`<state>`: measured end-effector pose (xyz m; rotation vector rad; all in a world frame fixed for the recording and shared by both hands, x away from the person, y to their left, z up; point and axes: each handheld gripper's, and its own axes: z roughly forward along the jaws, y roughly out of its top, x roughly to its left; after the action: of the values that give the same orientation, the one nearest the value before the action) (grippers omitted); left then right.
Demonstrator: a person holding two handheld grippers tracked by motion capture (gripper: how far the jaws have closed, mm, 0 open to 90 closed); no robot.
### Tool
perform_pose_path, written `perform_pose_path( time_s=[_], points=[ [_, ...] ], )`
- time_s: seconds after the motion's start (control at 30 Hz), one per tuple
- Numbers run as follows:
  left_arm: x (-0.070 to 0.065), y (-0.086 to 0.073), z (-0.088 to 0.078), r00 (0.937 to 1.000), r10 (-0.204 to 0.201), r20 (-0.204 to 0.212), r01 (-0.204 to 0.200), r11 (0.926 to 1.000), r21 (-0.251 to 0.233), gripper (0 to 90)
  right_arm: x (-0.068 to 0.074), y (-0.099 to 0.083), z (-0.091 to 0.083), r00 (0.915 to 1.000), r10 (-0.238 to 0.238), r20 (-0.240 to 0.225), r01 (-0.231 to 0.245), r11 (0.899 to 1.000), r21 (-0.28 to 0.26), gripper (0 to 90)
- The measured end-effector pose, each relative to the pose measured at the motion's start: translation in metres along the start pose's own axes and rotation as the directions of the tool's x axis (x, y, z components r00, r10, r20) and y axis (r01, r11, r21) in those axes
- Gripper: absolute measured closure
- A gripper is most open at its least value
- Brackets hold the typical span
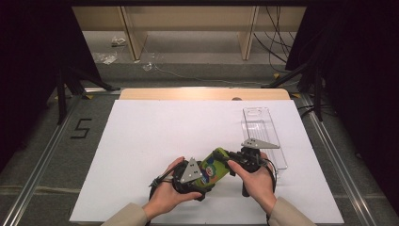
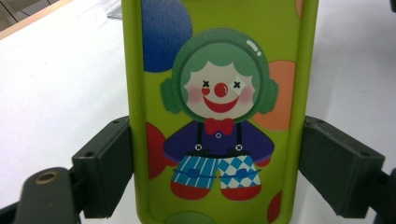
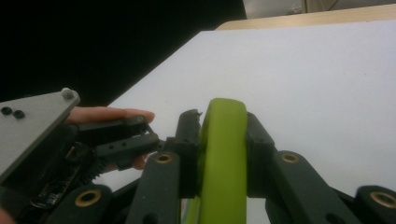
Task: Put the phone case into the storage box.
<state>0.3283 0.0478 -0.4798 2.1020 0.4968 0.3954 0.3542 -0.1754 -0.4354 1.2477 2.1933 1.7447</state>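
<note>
A lime-green phone case printed with a clown in headphones is held above the white sheet between both hands. In the left gripper view the case faces the camera, and my left gripper is shut on its two long sides, pads pressing from either side. My left gripper holds the near end of the case. My right gripper holds the far end. In the right gripper view the case's rounded end stands edge-on, and my right gripper is shut on it.
A clear plastic tray lies on the white sheet at the right, just beyond the right hand. The wooden table edge runs along the back. Cables and scraps lie on the floor behind.
</note>
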Motion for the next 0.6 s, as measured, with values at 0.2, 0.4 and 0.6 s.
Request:
perform_pose_path(
  time_s=[0.2,0.4,0.6],
  points=[
    [0.0008,0.0013,-0.0012,0.9997,0.025,-0.009,-0.025,0.9996,-0.011,15.2,0.0042,0.0015,-0.001,0.9997,0.012,-0.023,-0.012,1.0,-0.02,77.5],
    [0.0055,0.0019,-0.004,0.9999,0.008,0.014,-0.007,0.9997,-0.024,14.4,0.0041,0.0055,-0.0047,0.9996,-0.013,-0.025,0.012,1.0,-0.026,77.6],
    [0.0066,0.0014,-0.0059,0.9989,0.013,0.044,-0.012,0.9998,-0.019,13.5,0.0017,0.0081,-0.0078,0.9992,-0.035,-0.018,0.035,0.999,-0.019,77.5]
  ],
)
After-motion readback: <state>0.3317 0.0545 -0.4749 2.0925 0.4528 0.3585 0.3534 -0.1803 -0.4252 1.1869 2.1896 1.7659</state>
